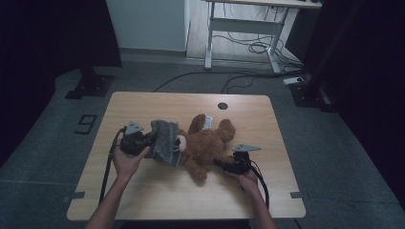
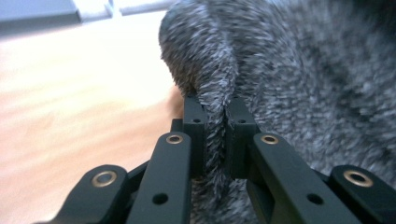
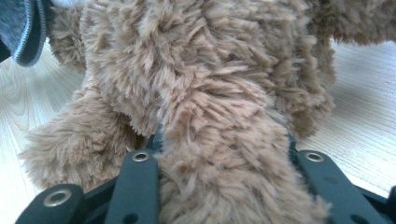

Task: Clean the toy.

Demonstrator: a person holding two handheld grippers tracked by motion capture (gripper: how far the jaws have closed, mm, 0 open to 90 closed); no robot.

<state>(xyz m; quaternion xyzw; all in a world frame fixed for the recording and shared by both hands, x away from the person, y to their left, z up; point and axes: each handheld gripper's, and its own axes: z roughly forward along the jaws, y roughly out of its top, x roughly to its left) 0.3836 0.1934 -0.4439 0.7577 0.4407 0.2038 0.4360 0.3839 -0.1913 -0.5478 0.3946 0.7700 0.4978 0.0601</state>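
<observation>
Brown plush teddy bear, soft and light, is clamped at a limb by the right gripper, while the left gripper pinches a floppy grey knitted garment shut at its edge.

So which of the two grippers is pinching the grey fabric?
The left gripper: its jaws pinch the grey cloth; the right gripper holds the bear.

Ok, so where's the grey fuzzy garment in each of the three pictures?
High view: the grey garment lies left of centre, over the teddy bear's head, at the left gripper.
Left gripper view: it covers the upper right, a fold pinched between the jaws.
Right gripper view: a zipped edge sits in the top left corner.
Shared landmark: the wooden table.
</observation>
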